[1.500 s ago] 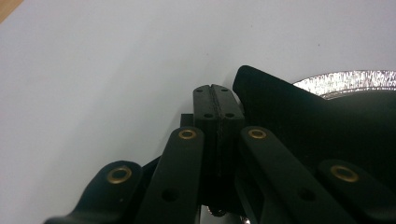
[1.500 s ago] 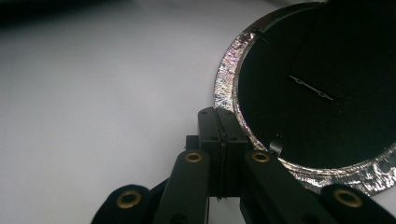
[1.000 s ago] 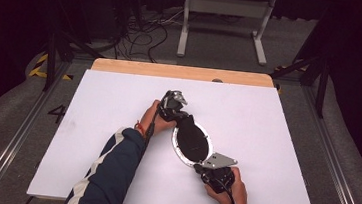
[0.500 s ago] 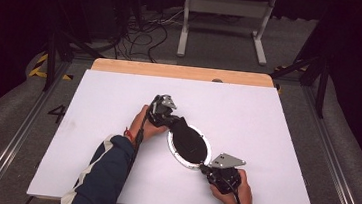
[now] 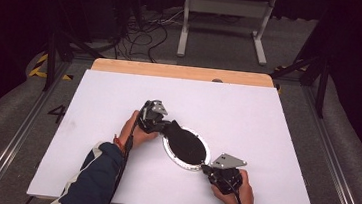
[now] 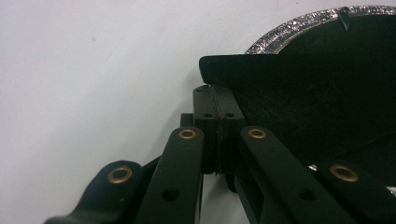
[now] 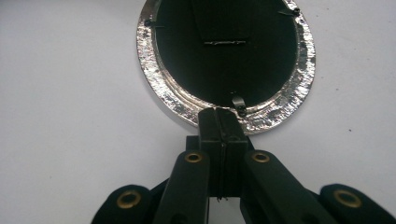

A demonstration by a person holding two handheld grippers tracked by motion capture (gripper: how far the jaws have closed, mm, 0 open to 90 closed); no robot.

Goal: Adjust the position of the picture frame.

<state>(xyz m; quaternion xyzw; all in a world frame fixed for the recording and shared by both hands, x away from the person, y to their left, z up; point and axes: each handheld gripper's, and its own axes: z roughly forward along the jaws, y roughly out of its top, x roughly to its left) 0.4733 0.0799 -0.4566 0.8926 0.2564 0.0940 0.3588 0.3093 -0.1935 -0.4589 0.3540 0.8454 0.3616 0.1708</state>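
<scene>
On the table (image 5: 267, 120), one disc (image 5: 185, 145), two grippers.

Right claw (image 7: 219, 114) clamped on glittery silver rim of round black disc (image 7: 224, 60); white table (image 7: 70, 116) beneath.

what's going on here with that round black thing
A person at a white table is working on a round black disc with a glittery silver rim, one gripper in each hand. The left gripper has its jaws shut on a black flap that lifts off the disc's far side. The right gripper has its jaws shut at the silver rim nearest the person, seemingly pinning it down. The disc lies flat near the table's middle.
</scene>
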